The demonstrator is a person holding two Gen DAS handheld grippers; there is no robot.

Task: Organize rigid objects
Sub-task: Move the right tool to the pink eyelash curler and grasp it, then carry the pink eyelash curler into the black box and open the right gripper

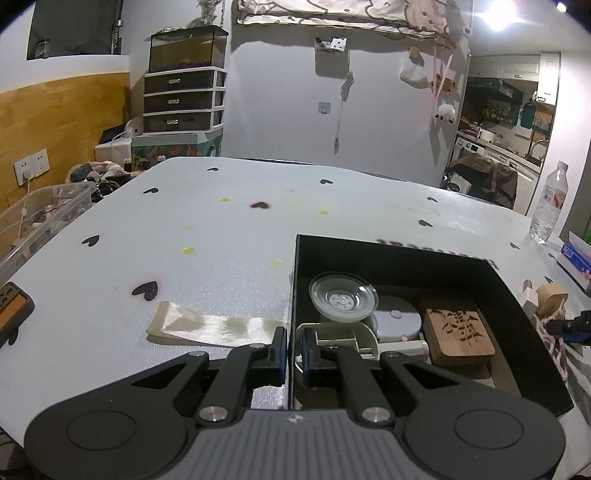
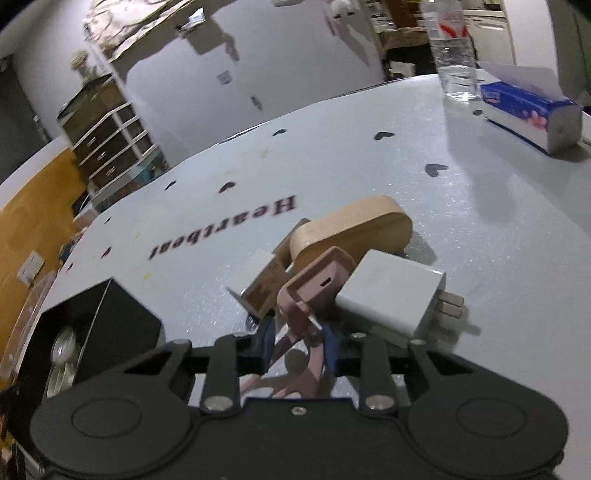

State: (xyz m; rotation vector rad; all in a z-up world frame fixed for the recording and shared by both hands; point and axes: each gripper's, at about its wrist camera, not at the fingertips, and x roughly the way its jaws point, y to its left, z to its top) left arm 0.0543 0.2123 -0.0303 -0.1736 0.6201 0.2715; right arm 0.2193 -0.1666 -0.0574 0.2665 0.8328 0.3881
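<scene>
"Heartbeat" [image 2: 221, 230] runs in dark letters across the pale worktop [image 2: 369, 177] cover, upside down from the right wrist; nothing else reads.

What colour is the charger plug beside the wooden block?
White charger plug, clearest in the right wrist view.

White walls, wood paneling [image 1: 55, 110] on the left, a plastic drawer unit [image 1: 183, 99] with a tank [image 1: 186, 48] on top, bright ceiling light [image 1: 498, 16], kitchen doorway [image 1: 506, 122] on the right.

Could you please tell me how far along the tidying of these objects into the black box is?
Done: glass dish and carved wooden block lie in the black box. In hand: right hand-held gripper closes on the pink object. Left: white charger, wooden oval piece.
</scene>
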